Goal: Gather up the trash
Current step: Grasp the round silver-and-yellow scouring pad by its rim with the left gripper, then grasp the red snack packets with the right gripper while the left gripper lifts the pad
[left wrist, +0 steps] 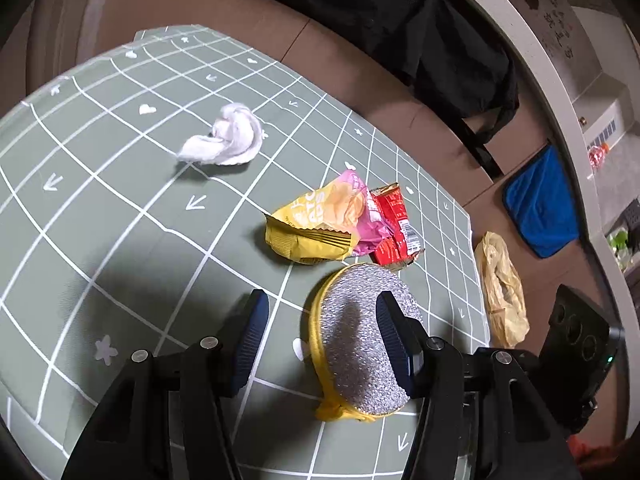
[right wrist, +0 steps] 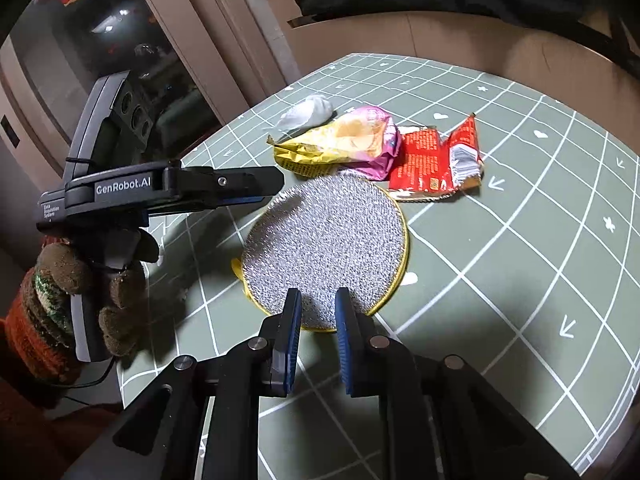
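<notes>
A round silver scouring pad (left wrist: pixel 362 336) (right wrist: pixel 324 248) with a yellow rim lies on the green grid mat (left wrist: pixel 120 216). Beyond it lie a yellow and pink chip bag (left wrist: pixel 320 220) (right wrist: pixel 344 144), a red wrapper (left wrist: pixel 394 224) (right wrist: pixel 436 164) and a crumpled white tissue (left wrist: pixel 228 136) (right wrist: pixel 308 114). My left gripper (left wrist: pixel 320 336) is open above the mat, its right finger over the pad; in the right wrist view it shows from the side (right wrist: pixel 256 188). My right gripper (right wrist: pixel 318 336) is open with a narrow gap, empty, at the pad's near edge.
A yellow plastic bag (left wrist: pixel 502 284) and a blue cloth (left wrist: pixel 540 200) lie on the brown floor beyond the mat's right edge. A black garment (left wrist: pixel 420 32) hangs at the back. A glass door (right wrist: pixel 120 52) stands to the left.
</notes>
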